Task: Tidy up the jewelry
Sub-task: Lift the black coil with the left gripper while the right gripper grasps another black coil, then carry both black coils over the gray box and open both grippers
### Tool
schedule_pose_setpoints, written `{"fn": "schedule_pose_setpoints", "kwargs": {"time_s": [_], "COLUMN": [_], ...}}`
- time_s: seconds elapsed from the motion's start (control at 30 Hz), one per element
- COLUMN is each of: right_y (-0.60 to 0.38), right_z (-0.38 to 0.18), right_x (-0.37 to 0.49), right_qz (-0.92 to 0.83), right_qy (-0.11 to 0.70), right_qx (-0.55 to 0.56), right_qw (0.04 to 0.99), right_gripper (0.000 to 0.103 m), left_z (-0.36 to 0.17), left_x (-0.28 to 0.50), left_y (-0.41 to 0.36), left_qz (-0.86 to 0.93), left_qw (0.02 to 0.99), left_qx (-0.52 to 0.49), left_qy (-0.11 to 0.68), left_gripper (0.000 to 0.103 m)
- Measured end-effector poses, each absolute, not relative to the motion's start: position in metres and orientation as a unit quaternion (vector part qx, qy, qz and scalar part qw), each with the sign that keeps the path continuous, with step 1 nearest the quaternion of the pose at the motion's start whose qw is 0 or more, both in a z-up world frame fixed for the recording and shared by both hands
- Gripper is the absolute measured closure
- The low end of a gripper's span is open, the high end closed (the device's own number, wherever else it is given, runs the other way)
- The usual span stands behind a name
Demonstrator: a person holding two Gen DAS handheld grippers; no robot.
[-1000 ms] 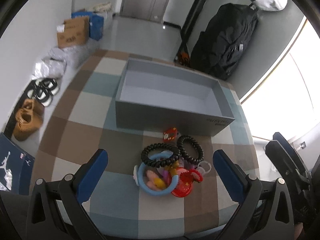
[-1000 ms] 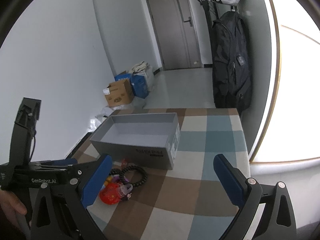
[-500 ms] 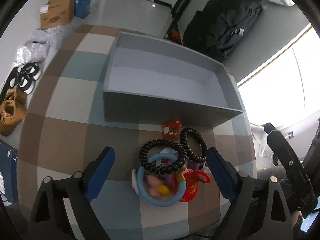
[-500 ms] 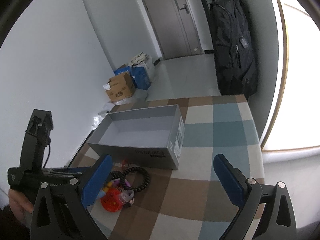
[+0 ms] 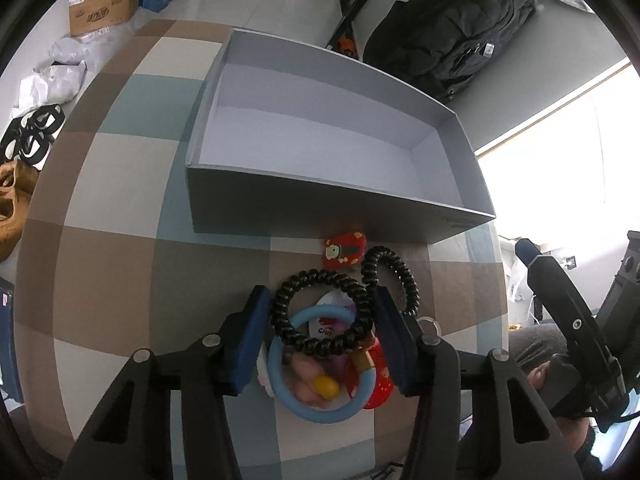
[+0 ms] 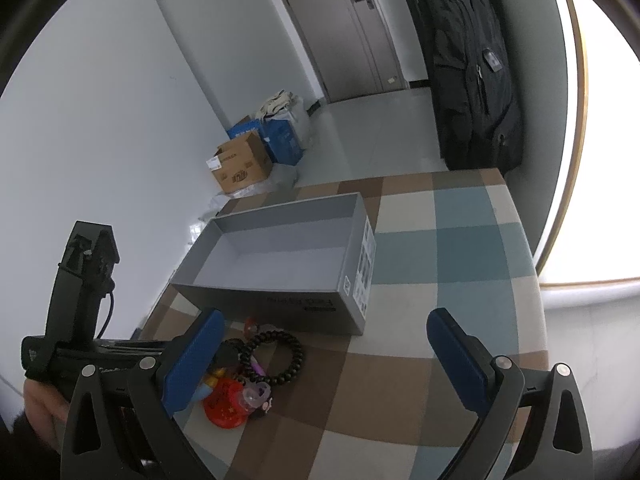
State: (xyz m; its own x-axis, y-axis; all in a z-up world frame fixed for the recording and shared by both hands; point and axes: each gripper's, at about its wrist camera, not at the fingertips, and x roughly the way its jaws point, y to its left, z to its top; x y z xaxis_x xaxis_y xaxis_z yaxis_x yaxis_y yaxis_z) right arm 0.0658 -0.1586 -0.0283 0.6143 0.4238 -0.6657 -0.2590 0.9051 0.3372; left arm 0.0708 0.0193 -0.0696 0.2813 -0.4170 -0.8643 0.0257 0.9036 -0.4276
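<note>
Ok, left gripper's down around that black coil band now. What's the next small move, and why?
Probably finish closing the left gripper on the black coil band, then lift. Its pads bracket the band on both sides, though contact isn't certain. The band overlaps a blue ring, and the grey box behind is empty.

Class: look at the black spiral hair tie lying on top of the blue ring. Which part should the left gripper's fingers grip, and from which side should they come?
Grip the black spiral hair tie across its full width, fingers outside its left and right edges, coming from above. It lies flat on top of the blue ring, so its outer coils are exposed. The left gripper already straddles it that way; whether the pads touch is unclear.
</note>
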Motion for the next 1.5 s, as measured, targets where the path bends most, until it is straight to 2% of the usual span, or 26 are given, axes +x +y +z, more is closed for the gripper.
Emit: {"fn": "schedule_pose_setpoints", "kwargs": {"time_s": [0.4, 0.63, 0.73, 0.8, 0.93, 1.07, 1.27, 1.4, 1.5], "right_y": [-0.153, -0.13, -0.11, -0.099, -0.092, -0.089, -0.078, -0.079, -0.092], "right_z": [-0.055, -0.059, -0.061, -0.066, -0.07, -0.07, -0.074, -0.075, -0.073], "right_x": [0.079, 0.082, 0.078, 0.076, 0.074, 0.079, 0.086, 0.087, 0.087], "right_qz": [0.229, 0.25, 0.224, 0.222, 0.23, 0.235, 0.241, 0.238, 0.238], "right_qy": [0.471, 0.499, 0.511, 0.519, 0.522, 0.53, 0.548, 0.547, 0.55], "right_qx": [0.151, 0.124, 0.053, 0.01, -0.007, -0.001, -0.006, -0.006, 0.035], "right_qw": [0.838, 0.82, 0.828, 0.825, 0.821, 0.815, 0.801, 0.802, 0.8], "right_gripper": [0.001, 0.005, 0.013, 0.026, 0.028, 0.041, 0.053, 0.056, 0.057], "left_z": [-0.059, -0.043, -0.038, -0.037, -0.037, -0.035, -0.034, -0.034, -0.035], "left_x": [0.064, 0.055, 0.051, 0.048, 0.049, 0.048, 0.048, 0.048, 0.048], "left_y": [0.043, 0.064, 0.073, 0.08, 0.082, 0.084, 0.084, 0.085, 0.085], "left_qz": [-0.15, -0.159, -0.156, -0.154, -0.152, -0.156, -0.165, -0.165, -0.163], "left_qw": [0.785, 0.795, 0.799, 0.799, 0.799, 0.801, 0.801, 0.801, 0.8], "left_qx": [-0.219, -0.256, -0.263, -0.275, -0.285, -0.288, -0.285, -0.287, -0.289], "left_qy": [0.56, 0.527, 0.518, 0.513, 0.507, 0.502, 0.499, 0.499, 0.5], "left_gripper": [0.06, 0.06, 0.06, 0.06, 0.06, 0.06, 0.06, 0.06, 0.06]}}
